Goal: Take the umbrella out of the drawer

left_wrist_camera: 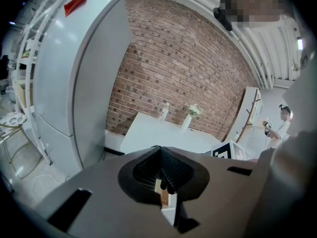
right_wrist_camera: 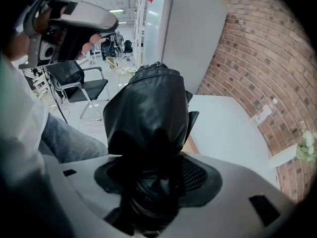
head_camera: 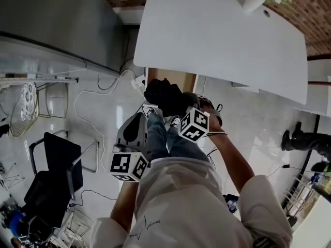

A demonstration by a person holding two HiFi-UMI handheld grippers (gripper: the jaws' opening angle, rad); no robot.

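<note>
My right gripper [right_wrist_camera: 154, 178] has its fingers clamped on the umbrella [right_wrist_camera: 148, 108], so as I judge it the main part is done. The umbrella is up in the air in front of me, inside nothing, and touching neither the table [head_camera: 222, 35] nor the floor. From the head view it [head_camera: 164, 96] hangs just off the table's near edge, over my knees, with the right gripper [head_camera: 180, 107] behind it. I cannot pick out the drawer in any view. There is a brown wooden piece [head_camera: 173, 79] under the table edge, but I won't say that is it, and whether a drawer is open or shut I cannot tell. What seems left is carrying the umbrella clear and putting it somewhere, perhaps on the table. The umbrella is black and folded short. Its glossy cloth is bunched and creased, gathered tight where my fingers pinch it and swelling into a fat bundle beyond them. My left gripper [left_wrist_camera: 161, 155] has its fingers drawn together with nothing between them. It is idle beside my left leg [head_camera: 135, 129], pointing toward the table.
</note>
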